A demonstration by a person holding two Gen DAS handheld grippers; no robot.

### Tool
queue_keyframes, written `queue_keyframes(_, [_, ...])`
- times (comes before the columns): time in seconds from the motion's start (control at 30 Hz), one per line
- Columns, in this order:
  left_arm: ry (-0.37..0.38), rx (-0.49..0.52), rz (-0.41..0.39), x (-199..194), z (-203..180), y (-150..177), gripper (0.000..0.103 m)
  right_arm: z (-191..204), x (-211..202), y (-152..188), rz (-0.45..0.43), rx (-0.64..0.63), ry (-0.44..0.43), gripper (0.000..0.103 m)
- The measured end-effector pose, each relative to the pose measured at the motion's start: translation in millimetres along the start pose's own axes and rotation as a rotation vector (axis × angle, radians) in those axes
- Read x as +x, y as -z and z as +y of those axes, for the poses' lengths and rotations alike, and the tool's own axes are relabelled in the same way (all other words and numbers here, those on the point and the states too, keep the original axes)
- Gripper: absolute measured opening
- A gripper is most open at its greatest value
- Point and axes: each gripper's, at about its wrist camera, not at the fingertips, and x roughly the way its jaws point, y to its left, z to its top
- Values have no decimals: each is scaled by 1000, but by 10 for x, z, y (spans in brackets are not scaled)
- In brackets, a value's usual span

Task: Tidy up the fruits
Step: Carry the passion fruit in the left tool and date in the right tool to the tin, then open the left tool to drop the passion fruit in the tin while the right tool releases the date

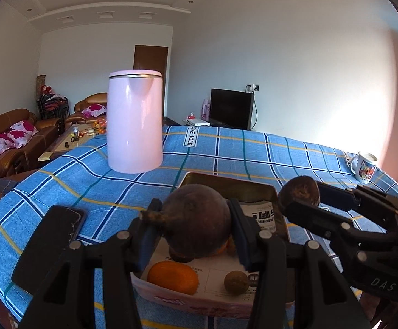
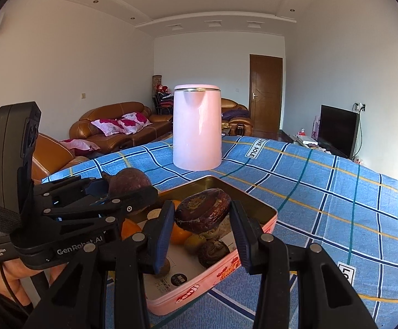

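Left gripper [image 1: 196, 227]: nearest the left wrist view, its pads clamped on a round dark brown fruit [image 1: 197, 219] with a stub of stem pointing left, held over the near half of the tin, judged ready for setting down. Right gripper [image 2: 200, 219]: nearest its own view, pads clamped on a wrinkled dark fruit [image 2: 203, 216], likewise held above the tin, so both hands appear to be bringing fruit to one container. Counter [image 1: 254, 148]: covered in blue checked cloth, bearing everything below. Pink kettle [image 1: 135, 120]: upright, well behind the tin, apart from the work. Tin [image 2: 267, 213]: shallow, rectangular, pink-sided, open and lined with printed paper; evidently the collecting place, set close to the near edge where both grippers reach it. Phone [image 1: 61, 227]: dark, flat on the cloth left of the tin. Mug [image 1: 365, 167]: at the far right edge, clear of the task. Orange [image 1: 173, 277]: already in the tin, near corner. Small brownish fruit [image 1: 236, 282]: in the tin beside the orange, not touching it. Further fruits lie behind, partly hidden.
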Motion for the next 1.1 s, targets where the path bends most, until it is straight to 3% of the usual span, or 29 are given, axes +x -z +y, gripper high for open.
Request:
queue_keyframes(0.57, [25,13,67,77,106,60,50,111,331,70,140,37,-15,43])
queue_keyframes(1.1, [31,52,127,199,27,122,50,73,398,133,204,52,-23,43])
